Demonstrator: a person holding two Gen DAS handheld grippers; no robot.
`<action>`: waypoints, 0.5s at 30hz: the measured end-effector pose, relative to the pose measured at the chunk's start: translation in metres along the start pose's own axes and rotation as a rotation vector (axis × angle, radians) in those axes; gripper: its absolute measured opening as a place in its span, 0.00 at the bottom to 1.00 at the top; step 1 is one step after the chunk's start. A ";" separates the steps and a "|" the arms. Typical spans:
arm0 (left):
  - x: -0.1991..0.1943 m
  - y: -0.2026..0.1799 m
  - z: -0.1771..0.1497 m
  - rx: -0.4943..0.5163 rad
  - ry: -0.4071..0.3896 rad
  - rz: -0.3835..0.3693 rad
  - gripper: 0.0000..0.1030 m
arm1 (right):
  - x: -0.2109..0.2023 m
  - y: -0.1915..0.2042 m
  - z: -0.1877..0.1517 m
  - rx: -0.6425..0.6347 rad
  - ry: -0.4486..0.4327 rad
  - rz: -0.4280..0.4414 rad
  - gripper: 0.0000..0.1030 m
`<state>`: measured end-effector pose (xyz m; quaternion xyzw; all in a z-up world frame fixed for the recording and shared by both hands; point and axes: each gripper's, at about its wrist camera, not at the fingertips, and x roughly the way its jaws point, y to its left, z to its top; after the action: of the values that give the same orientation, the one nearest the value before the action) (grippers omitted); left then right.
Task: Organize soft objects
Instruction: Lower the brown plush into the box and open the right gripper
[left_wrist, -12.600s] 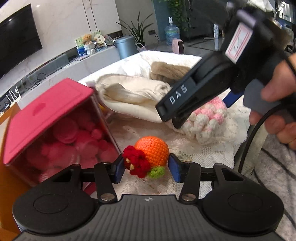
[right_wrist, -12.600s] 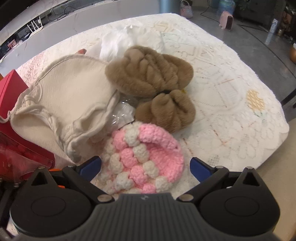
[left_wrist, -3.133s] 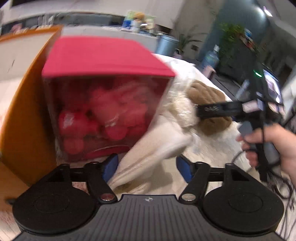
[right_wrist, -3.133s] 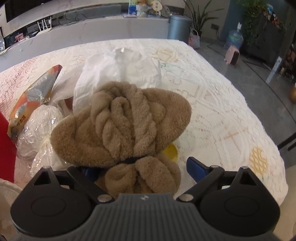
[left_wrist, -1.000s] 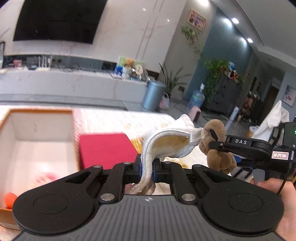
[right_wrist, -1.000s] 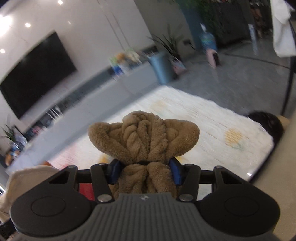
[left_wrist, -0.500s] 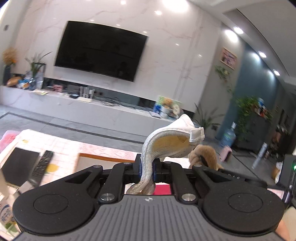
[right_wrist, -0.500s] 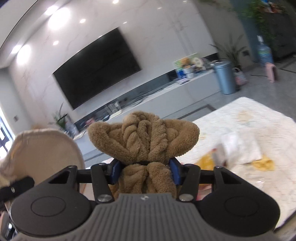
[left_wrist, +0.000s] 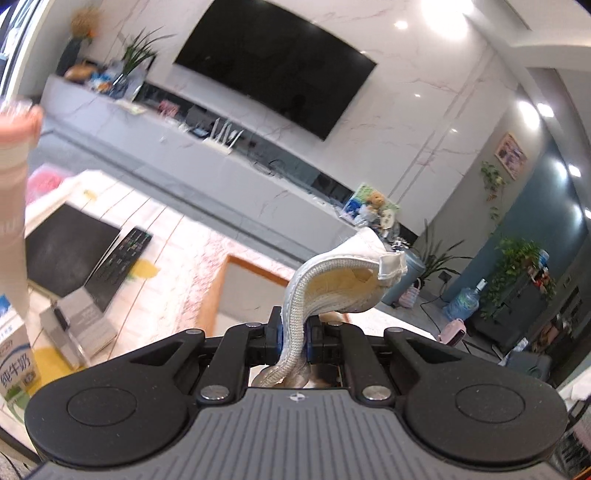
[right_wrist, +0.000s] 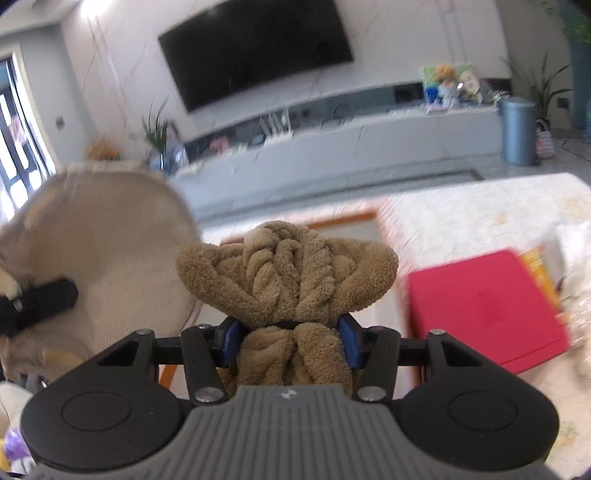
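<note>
Hand-held gripper, left (left_wrist: 293, 341), nearly closed, is pinching a cream slipper (left_wrist: 343, 282) aloft while the right hand-held gripper (right_wrist: 288, 341) is clamping a brown plush slipper (right_wrist: 286, 275) half-open, both awaiting the wooden box (left_wrist: 221, 288).

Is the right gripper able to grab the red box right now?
Probably not. The right gripper is already shut on the brown plush, so its jaws are full. The red box sits off to its side on the table, with nothing blocking it, but the plush would have to be put down first.
</note>
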<state>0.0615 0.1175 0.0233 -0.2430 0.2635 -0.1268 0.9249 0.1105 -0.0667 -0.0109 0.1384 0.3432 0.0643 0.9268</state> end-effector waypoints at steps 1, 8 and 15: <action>0.002 0.008 0.000 -0.010 0.007 0.012 0.12 | 0.009 0.004 -0.003 -0.010 0.015 0.003 0.52; 0.011 0.042 -0.002 -0.102 0.048 0.062 0.12 | 0.056 0.026 -0.014 -0.063 0.084 -0.018 0.52; 0.007 0.049 -0.006 -0.120 0.048 0.070 0.13 | 0.079 0.041 -0.016 -0.104 0.103 -0.043 0.52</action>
<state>0.0697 0.1546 -0.0098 -0.2853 0.3011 -0.0840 0.9060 0.1589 -0.0075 -0.0588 0.0790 0.3894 0.0690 0.9151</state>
